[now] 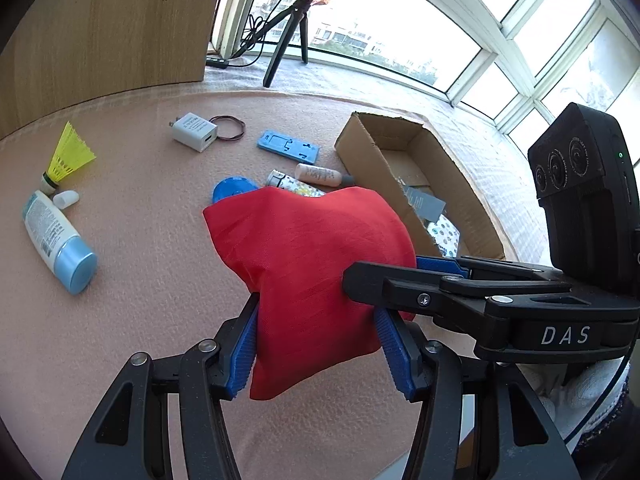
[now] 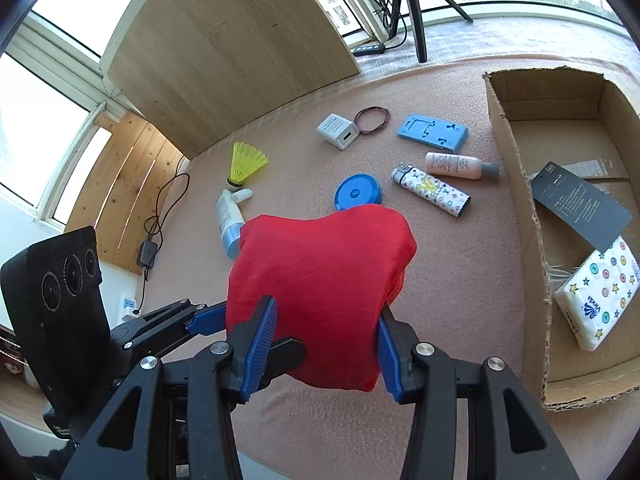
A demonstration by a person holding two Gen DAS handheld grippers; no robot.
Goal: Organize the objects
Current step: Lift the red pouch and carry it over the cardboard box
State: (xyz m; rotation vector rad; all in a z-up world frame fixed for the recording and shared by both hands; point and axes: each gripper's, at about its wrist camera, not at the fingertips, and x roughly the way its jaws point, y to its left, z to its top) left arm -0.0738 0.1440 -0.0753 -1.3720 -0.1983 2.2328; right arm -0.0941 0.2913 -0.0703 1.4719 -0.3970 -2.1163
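A red cloth pouch hangs above the pink mat, held from both sides. My left gripper is shut on its lower part, blue pads pressed into the fabric. My right gripper reaches in from the right and pinches the pouch's right edge. In the right wrist view the red pouch sits between my right gripper fingers, and the left gripper grips it from the left. An open cardboard box lies to the right, holding a tissue pack and a dark card.
Spread on the mat are a patterned lighter, pink bottle, blue round lid, blue phone stand, white charger, rubber bands, yellow shuttlecock and a white-and-blue bottle. A wooden panel and tripod stand behind.
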